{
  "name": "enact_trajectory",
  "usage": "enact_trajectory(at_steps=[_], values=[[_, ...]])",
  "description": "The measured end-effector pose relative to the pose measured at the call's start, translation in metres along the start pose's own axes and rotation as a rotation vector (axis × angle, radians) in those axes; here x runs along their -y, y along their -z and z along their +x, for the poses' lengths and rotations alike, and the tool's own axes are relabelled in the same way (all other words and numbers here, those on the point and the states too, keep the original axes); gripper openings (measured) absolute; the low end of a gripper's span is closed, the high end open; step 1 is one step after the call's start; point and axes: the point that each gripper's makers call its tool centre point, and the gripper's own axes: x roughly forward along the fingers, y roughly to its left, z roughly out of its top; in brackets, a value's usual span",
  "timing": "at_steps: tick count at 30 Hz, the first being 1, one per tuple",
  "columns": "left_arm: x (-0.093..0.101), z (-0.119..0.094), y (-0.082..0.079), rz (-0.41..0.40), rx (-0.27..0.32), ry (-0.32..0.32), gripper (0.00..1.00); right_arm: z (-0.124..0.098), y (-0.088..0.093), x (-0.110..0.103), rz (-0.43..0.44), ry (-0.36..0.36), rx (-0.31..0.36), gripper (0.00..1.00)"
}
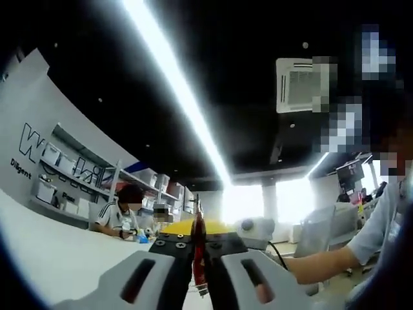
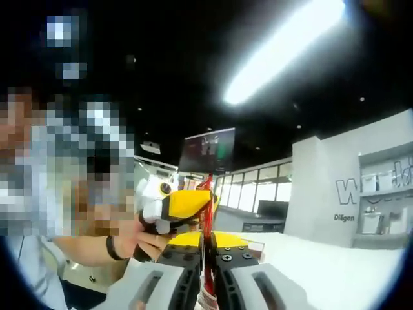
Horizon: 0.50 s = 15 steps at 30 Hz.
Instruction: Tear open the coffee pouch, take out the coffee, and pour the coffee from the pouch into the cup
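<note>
A thin red coffee pouch (image 1: 199,223) stands edge-on between the jaws of my left gripper (image 1: 199,244), which is shut on it. In the right gripper view the same red pouch (image 2: 208,216) rises from my right gripper (image 2: 208,250), also shut on it. The two grippers face each other closely across the pouch, held up off the table. The right gripper's yellow and white body (image 1: 177,227) shows just behind the pouch. The left gripper (image 2: 177,205), yellow with a white part, comes in from the left, held by a hand (image 2: 143,244).
A white table (image 1: 51,258) (image 2: 335,274) spreads below. The person's forearm (image 1: 322,261) reaches in from the right. Two seated people (image 1: 119,216) work at the far side, with shelves (image 1: 64,174) on the wall behind them. A bright light strip (image 1: 174,84) runs overhead.
</note>
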Motion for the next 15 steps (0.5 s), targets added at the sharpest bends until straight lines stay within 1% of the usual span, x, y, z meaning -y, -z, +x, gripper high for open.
enact_trajectory(at_steps=[2, 4, 6, 7, 8, 9, 10, 11, 15], values=[[-0.004, 0.000, 0.001, 0.016, -0.006, -0.024, 0.09, 0.000, 0.002, 0.001, 0.002, 0.003, -0.002, 0.04], [-0.006, 0.000, 0.000, 0.027, -0.005, -0.034, 0.11, -0.001, 0.005, 0.002, 0.009, 0.011, -0.013, 0.03], [-0.007, -0.001, -0.004, 0.007, 0.016, -0.036, 0.11, 0.000, 0.006, 0.002, 0.007, 0.014, -0.018, 0.03], [-0.007, -0.002, -0.009, -0.014, 0.036, -0.027, 0.10, 0.000, 0.005, 0.002, 0.005, 0.012, -0.017, 0.03], [-0.007, -0.003, -0.009, -0.013, 0.035, -0.021, 0.09, 0.000, 0.005, 0.002, -0.003, 0.012, -0.014, 0.03], [-0.006, -0.002, -0.009, 0.004, 0.032, -0.016, 0.07, 0.001, 0.004, 0.001, -0.008, 0.008, -0.014, 0.03], [-0.008, -0.003, -0.009, 0.057, 0.021, -0.024, 0.05, 0.001, 0.004, -0.001, -0.017, 0.002, -0.017, 0.03], [-0.005, -0.004, -0.009, 0.062, 0.018, -0.020, 0.04, 0.001, 0.005, -0.001, -0.019, 0.003, -0.019, 0.03], [-0.002, -0.005, -0.012, 0.030, 0.033, 0.000, 0.04, 0.000, 0.005, 0.001, -0.021, 0.018, -0.019, 0.09]])
